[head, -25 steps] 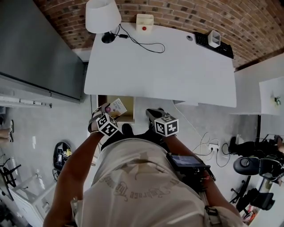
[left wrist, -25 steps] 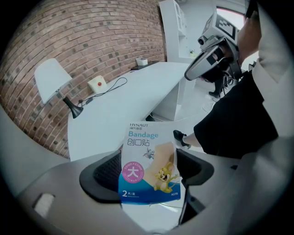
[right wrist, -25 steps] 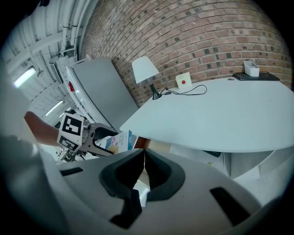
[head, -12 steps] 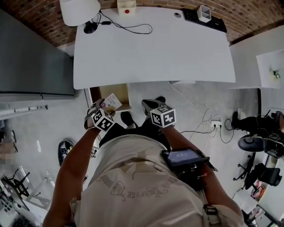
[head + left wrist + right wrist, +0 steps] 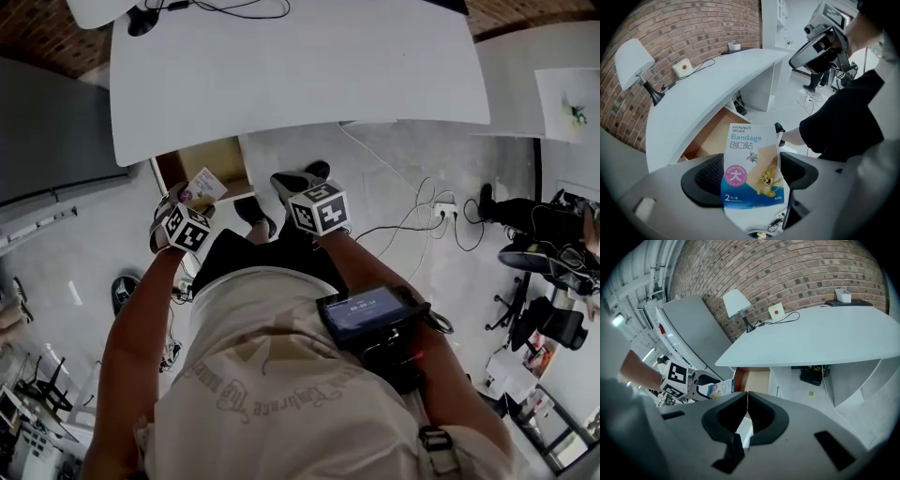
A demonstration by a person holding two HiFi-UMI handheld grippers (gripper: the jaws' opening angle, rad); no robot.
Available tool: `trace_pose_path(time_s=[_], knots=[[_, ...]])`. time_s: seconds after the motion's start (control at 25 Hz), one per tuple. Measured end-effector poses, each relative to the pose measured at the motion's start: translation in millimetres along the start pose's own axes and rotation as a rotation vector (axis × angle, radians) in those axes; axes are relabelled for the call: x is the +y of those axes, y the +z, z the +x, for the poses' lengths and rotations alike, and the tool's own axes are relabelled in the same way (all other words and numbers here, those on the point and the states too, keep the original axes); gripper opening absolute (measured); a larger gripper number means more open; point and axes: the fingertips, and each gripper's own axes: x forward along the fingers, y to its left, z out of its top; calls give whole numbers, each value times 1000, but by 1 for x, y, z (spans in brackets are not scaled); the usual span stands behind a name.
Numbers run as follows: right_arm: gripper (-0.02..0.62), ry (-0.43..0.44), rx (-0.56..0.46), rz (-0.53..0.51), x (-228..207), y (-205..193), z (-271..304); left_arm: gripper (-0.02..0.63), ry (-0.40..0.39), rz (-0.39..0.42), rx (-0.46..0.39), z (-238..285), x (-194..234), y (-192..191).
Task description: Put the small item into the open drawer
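A flat bandage packet with cartoon print stands upright between the jaws of my left gripper, which is shut on it. In the head view the bandage packet sticks out past the left gripper, close to the open wooden drawer under the white desk. The open drawer lies ahead and below the packet in the left gripper view. My right gripper is shut with nothing in it; its jaws meet at the tips in the right gripper view.
A white lamp, a small box with a red button and a cable lie on the desk. A grey cabinet stands left of the drawer. Cables and a socket strip lie on the floor; chairs stand at the right.
The head view has shifted back from the desk, so desk and drawer sit higher in frame. Both grippers moved up-left in view. The left gripper still holds the packet near the drawer.
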Motion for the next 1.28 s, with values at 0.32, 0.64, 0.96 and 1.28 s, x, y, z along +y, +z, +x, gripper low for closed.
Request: trace_pose_path(time_s=[0.32,0.64,0.96,1.28], knots=[[6,-4,14,55,-5,-16,0,379,3,-51,26,8,-1,-5],[6,3,22,116,-5,-31,3,379,-3,-50,58,20,1,-8],[6,-1,61,149,-15,-56,1,379,4,-39,101,39,7,-5],[6,19,108,161,-30,-72,29,379,-15,-9,132,88,18,-5]])
